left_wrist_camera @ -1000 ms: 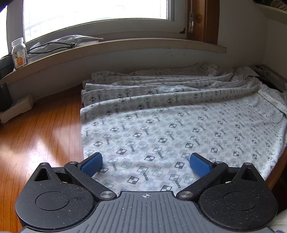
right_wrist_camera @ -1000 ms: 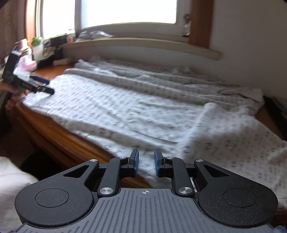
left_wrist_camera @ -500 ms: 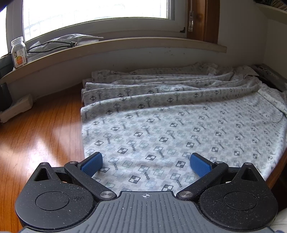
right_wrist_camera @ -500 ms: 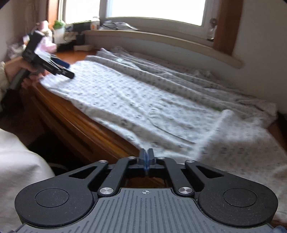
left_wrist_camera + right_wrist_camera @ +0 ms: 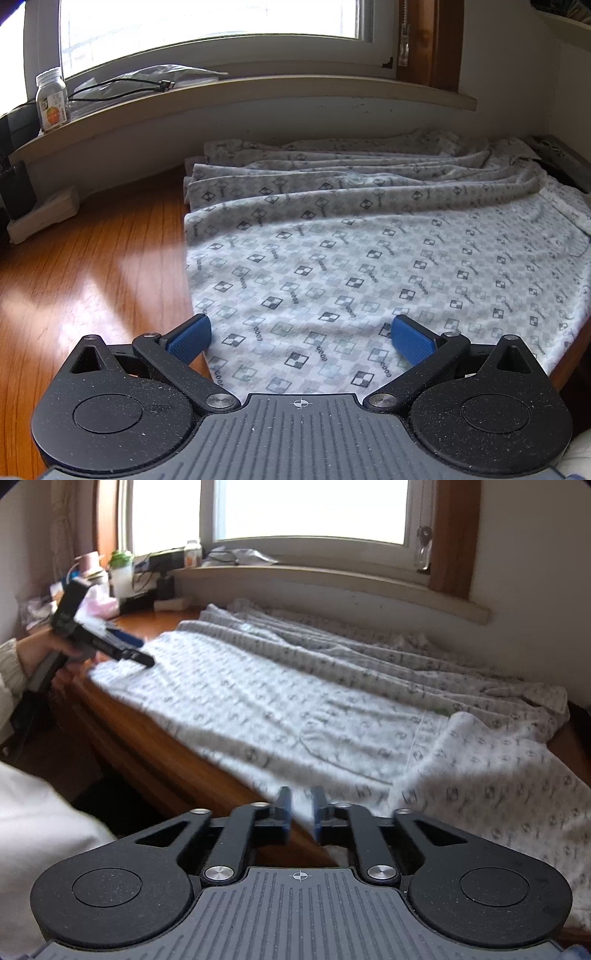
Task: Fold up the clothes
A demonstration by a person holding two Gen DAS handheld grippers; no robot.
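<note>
The patterned garment (image 5: pixel 369 266) lies spread flat on the wooden bench (image 5: pixel 92 266), its long axis running along the bench's front edge, with loose folds bunched toward the wall under the windowsill (image 5: pixel 258 92). The left gripper (image 5: pixel 299 338) hovers over the near left corner of the cloth, jaws wide apart and holding nothing. The right gripper (image 5: pixel 300 806) sits at the front hem farther along, jaws opening, only a narrow gap showing, nothing between them. Each hand is nearest its own end.

Daylight from the blown-out window (image 5: pixel 207 22); right view blurred, fisheye edges bent.
</note>
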